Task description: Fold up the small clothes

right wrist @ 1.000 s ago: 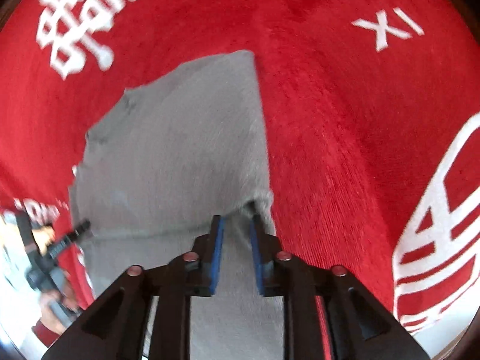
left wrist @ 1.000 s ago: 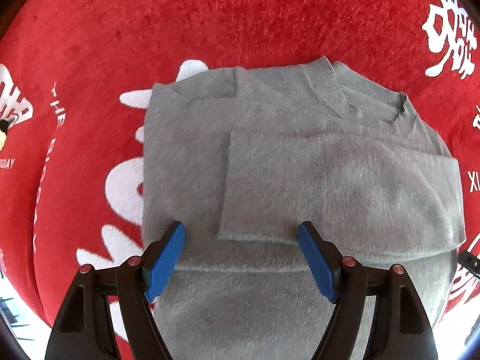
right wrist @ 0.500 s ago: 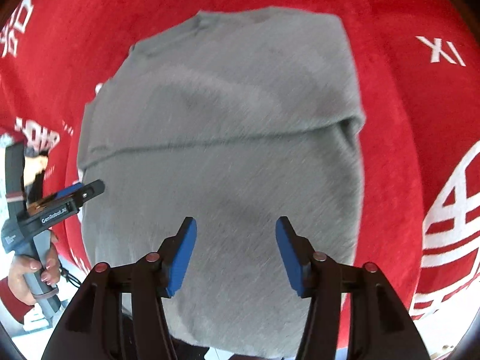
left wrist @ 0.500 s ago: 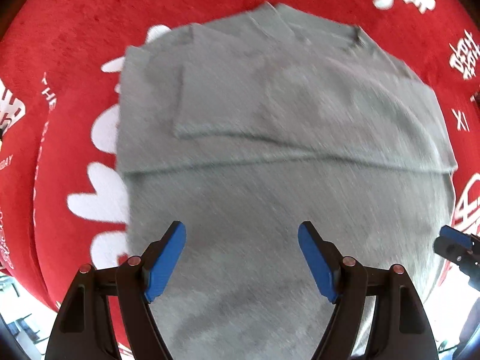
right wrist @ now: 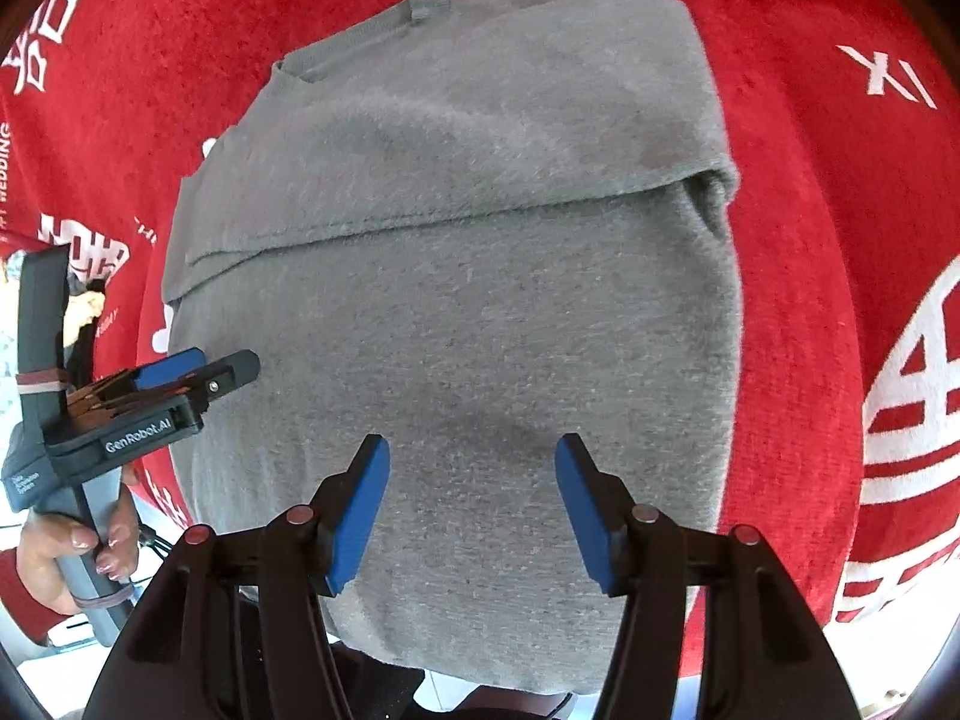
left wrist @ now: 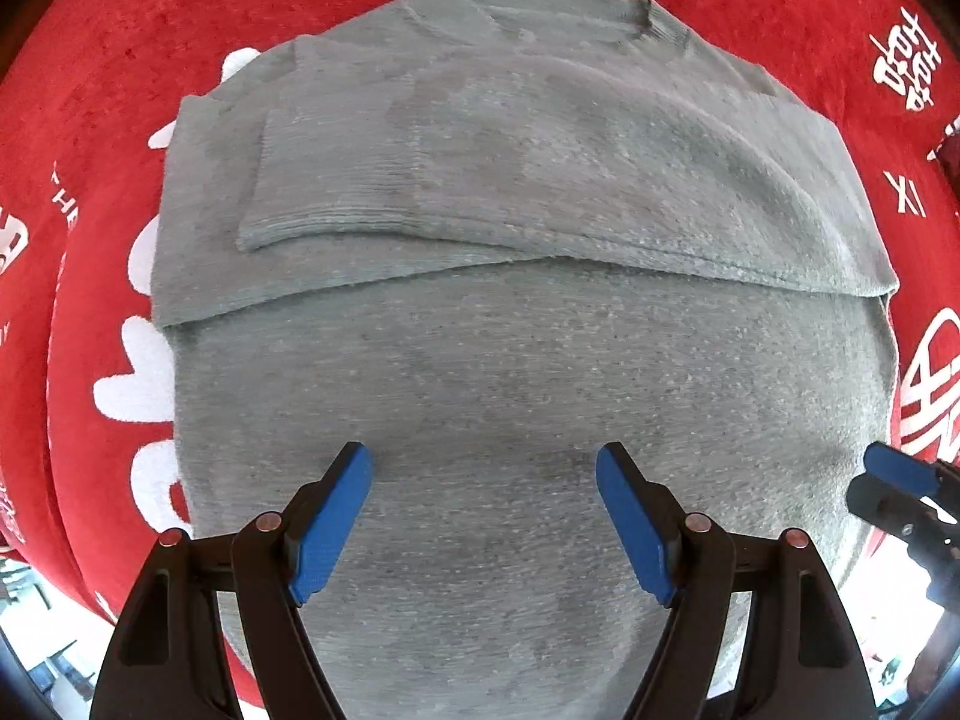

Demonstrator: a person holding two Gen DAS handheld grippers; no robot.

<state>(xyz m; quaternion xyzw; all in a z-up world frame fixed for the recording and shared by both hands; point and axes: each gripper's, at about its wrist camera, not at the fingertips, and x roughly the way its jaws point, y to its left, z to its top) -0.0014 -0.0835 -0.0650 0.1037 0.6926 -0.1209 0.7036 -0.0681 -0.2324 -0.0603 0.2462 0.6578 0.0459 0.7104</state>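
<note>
Bright even daylight, sharp centre, heavy fisheye warp, dark vignette corners.

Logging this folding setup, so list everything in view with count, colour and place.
sweater: one, grey, flat on the cloth, both sleeves folded across the chest, neck at the far end.
cloth: one, red with white lettering, covering the table under the sweater.
left tongs: one, black with blue pads, open over the sweater's lower half, holding nothing.
right tongs: one, black with blue pads, open over the sweater's lower half, holding nothing.
hand: one, gripping the left tongs' grey handle, at the sweater's left edge in the right wrist view.
</note>
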